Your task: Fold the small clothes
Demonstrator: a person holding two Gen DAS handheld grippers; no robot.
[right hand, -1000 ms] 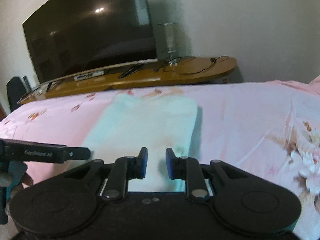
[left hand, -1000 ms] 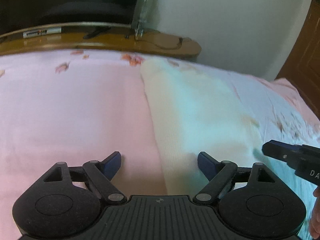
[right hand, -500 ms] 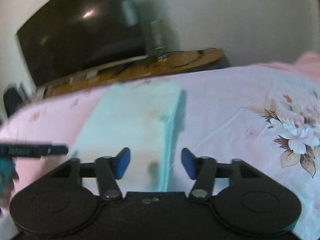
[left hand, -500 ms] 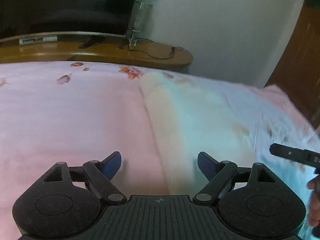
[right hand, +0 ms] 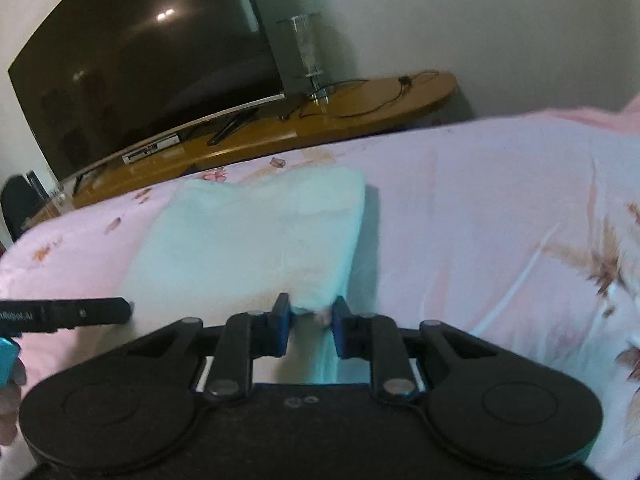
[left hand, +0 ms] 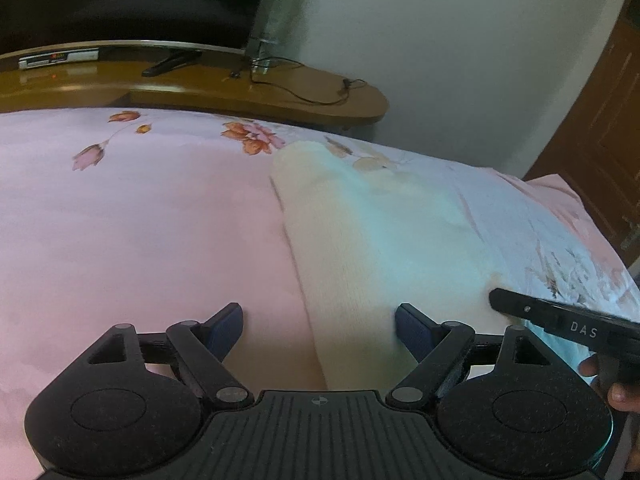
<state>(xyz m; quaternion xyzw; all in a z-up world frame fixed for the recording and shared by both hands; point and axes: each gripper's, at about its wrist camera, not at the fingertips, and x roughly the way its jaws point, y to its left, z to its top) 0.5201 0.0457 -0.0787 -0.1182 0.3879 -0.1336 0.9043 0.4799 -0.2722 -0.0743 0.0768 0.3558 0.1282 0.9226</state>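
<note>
Left wrist view: the left gripper [left hand: 319, 320] sits at the lower centre of the frame, jaws spread wide and holding nothing. Its left finger is over the pink sheet [left hand: 140, 240]; its right finger is over the cloth [left hand: 380, 248]. The cloth – a pale, folded piece – lies on the sheet from frame centre toward the lower right, its left edge running between the two fingers. The right gripper [left hand: 560, 324] enters from the right edge, over the cloth's right side; its jaws are not visible here. A wooden stand [left hand: 256, 92] crosses the upper frame, with a TV [left hand: 120, 0] above it.

Right wrist view: the right gripper [right hand: 311, 318] occupies the lower centre, jaws narrowed onto the near right corner of the cloth [right hand: 256, 240] – fabric is pinched between the blue pads [right hand: 281, 322]. The cloth extends from the pads toward the upper centre, lying on the sheet [right hand: 500, 220]. The left gripper [right hand: 72, 314] shows at the left edge, beside the cloth's near left corner. The TV [right hand: 140, 60] fills the upper left, on the stand [right hand: 360, 108].
</note>
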